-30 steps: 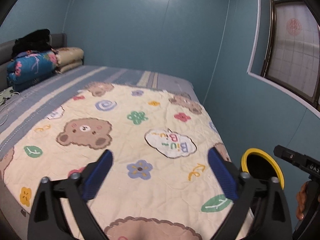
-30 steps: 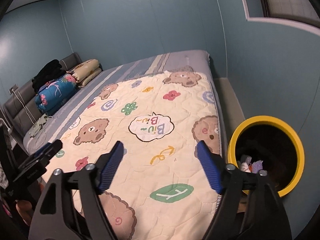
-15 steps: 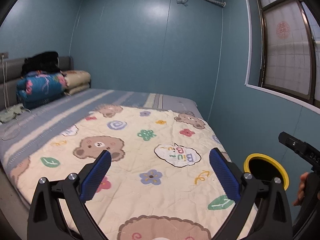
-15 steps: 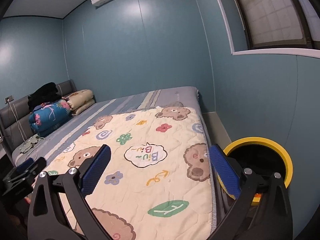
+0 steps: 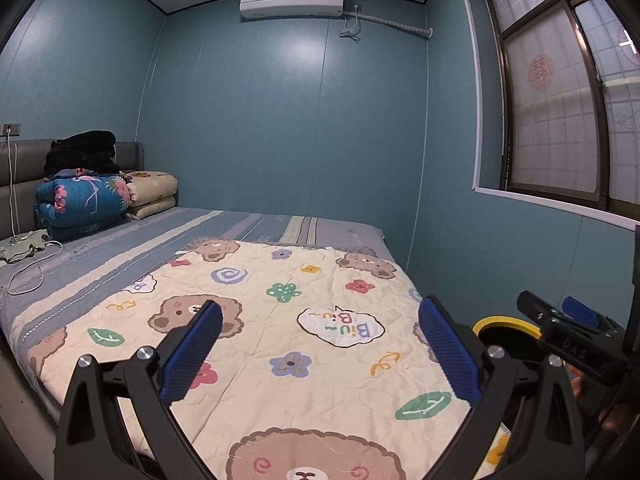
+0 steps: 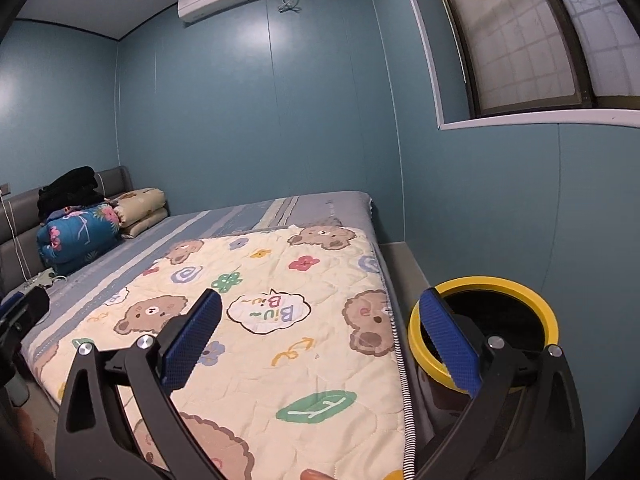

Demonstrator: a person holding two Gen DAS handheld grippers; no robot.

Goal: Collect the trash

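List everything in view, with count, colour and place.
bed: one, blue-grey striped sheet, against the far wall
quilt: one, cream with bears, spread on the bed
folded bedding: blue floral and beige bundles, black clothing on top, at the headboard
cable: one, white, on the sheet
bin: one, yellow rim, dark inside, floor beside the bed
air conditioner: one, white, high on the wall
window: one, frosted, side wall
left gripper: open, empty
right gripper: open, empty

Dim, even indoor light; soft wall glare, fisheye-bent dark corners.
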